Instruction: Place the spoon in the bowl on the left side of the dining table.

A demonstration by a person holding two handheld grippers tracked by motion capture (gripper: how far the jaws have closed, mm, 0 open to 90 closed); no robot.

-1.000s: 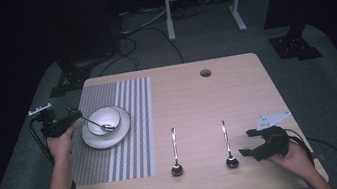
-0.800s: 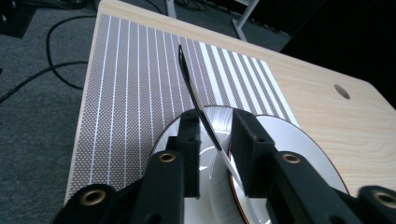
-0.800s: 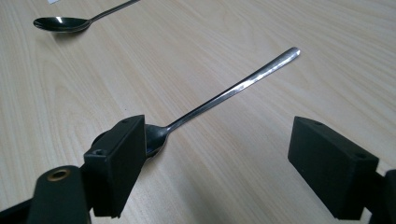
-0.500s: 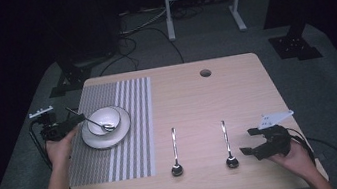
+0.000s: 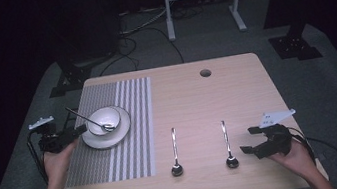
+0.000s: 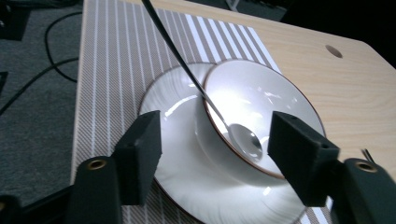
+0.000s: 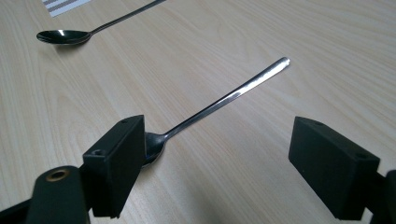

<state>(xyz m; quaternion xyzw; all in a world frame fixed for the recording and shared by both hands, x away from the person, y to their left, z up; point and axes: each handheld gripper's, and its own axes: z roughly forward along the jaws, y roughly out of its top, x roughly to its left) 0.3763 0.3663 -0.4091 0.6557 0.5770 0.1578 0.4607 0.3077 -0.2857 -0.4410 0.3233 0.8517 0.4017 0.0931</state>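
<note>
Done: one spoon (image 5: 90, 120) rests in our bowl (image 5: 104, 120) on the plate (image 5: 124, 131); left gripper (image 5: 77, 131) has just been opening, empty | Left: two spoons (image 5: 174, 150) on table (image 5: 235, 79), likely next; right gripper (image 5: 248, 141) open beside nearest spoon (image 7: 219, 102)

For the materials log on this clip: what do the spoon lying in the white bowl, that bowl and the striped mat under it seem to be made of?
Thin silver spoon in the bowl: polished metal, likely steel, going by its mirror shine. Round white bowl with a brown rim: glazed ceramic by its look, with glossy highlights. Grey-and-white striped mat: probably woven fabric or vinyl, matte, with a fine diagonal weave texture in the left gripper view.
</note>
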